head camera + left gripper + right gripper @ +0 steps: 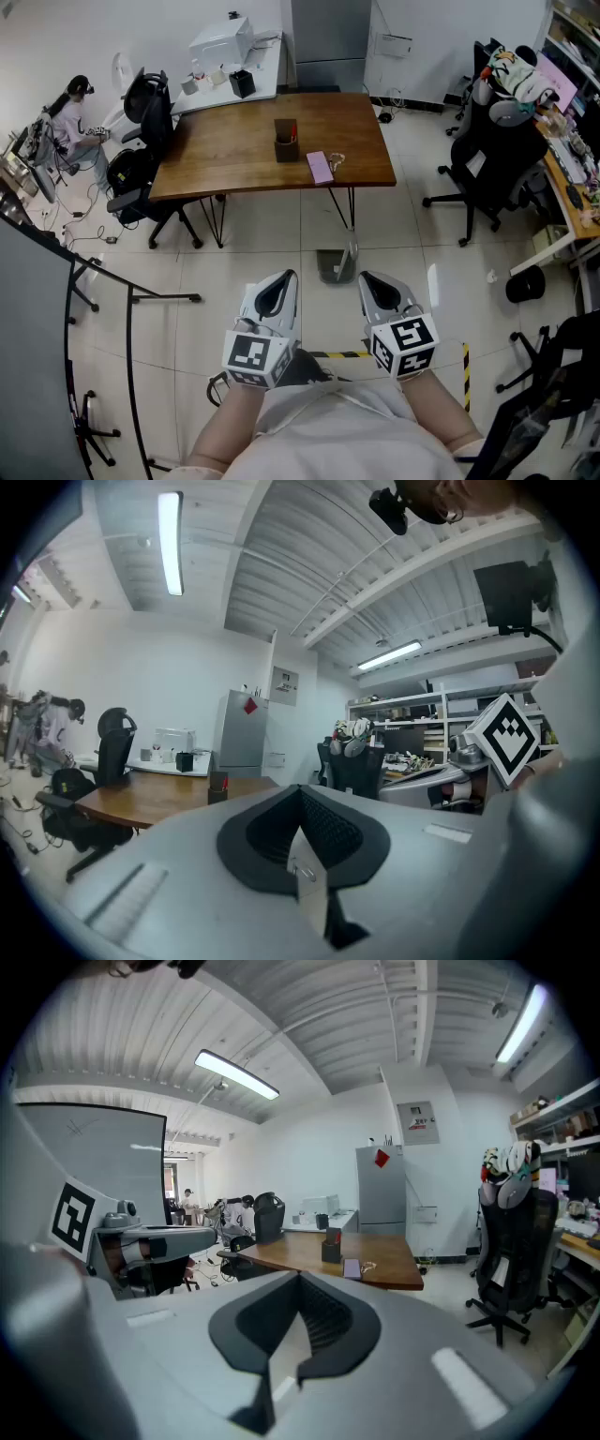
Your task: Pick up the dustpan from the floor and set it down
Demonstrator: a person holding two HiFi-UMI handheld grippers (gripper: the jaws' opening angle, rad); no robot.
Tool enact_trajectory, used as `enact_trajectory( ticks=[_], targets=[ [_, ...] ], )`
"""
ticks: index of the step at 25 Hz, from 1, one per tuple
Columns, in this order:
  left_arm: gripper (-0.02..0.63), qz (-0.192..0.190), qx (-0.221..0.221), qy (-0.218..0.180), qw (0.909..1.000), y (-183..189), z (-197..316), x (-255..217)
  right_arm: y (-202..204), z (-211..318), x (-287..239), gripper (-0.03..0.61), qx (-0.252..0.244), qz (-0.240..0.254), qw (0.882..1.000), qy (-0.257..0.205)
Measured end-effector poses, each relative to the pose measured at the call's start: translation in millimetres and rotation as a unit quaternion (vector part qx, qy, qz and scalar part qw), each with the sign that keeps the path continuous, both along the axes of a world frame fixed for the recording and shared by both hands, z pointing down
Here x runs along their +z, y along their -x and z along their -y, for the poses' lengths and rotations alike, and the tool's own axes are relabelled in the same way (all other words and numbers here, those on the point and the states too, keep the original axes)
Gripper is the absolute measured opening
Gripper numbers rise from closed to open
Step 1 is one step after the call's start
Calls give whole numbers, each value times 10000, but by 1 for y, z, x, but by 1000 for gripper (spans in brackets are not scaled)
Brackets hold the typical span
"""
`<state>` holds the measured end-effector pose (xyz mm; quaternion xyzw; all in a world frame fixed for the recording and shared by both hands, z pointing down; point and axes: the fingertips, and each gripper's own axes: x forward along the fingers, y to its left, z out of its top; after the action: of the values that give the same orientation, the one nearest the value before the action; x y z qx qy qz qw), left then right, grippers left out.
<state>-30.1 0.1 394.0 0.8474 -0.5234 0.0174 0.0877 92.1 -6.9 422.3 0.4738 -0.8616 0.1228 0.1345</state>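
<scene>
A grey dustpan [334, 267] rests on the tiled floor just in front of the wooden table [234, 159], its handle [352, 255] standing up. Both grippers are held side by side above the floor, nearer to me than the dustpan and apart from it. The left gripper [284, 278] sits to the dustpan's lower left with its jaws together and nothing in them. On the lower right, the right gripper [368, 278] is likewise shut and empty. Each gripper view shows only closed jaws, left gripper [300, 789] and right gripper [298, 1277], pointing across the room; the dustpan is hidden there.
The table carries a dark pen holder [286, 142] and a pink notebook [320, 167]. Black office chairs stand at the left [145, 141] and right [492, 159]. Yellow-black tape [342, 354] marks the floor near my feet. A person [75, 122] sits far left.
</scene>
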Motion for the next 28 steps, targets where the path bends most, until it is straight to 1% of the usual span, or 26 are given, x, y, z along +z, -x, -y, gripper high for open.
enact_trajectory(
  ticks=[3,6,16,19,20,22,24,25,26,27,28],
  targets=[
    [15,-7,-32,23,10000,8,19,7,3,18,6,2,24,-3,10000,26],
    [15,-48,-23,143,9999,17,40,20,5,38,19,2,128,-30,9998,138],
    [15,-194,263,386,9987,53,147,44,22,138,54,2,761,-288,9949,593],
    [15,-162,309,414,9985,61,175,45,24,162,70,2,937,-385,9917,786],
    [15,-150,315,445,9984,63,181,47,23,168,78,11,971,-418,9904,894],
    [15,-125,347,531,9979,61,190,51,19,176,96,93,990,-515,9868,1173],
    [15,-102,373,621,9973,57,196,56,13,183,119,171,955,-746,9816,1474],
    [15,-105,371,653,9971,54,199,58,10,187,134,209,918,-898,9778,1653],
    [15,-120,362,677,9970,51,201,59,7,190,151,230,874,-1034,9730,1867],
    [15,-133,355,698,9968,48,203,60,3,194,169,266,832,-1131,9672,2116],
    [15,-135,355,720,9967,45,204,61,0,197,189,286,804,-1178,9605,2389]
  ],
)
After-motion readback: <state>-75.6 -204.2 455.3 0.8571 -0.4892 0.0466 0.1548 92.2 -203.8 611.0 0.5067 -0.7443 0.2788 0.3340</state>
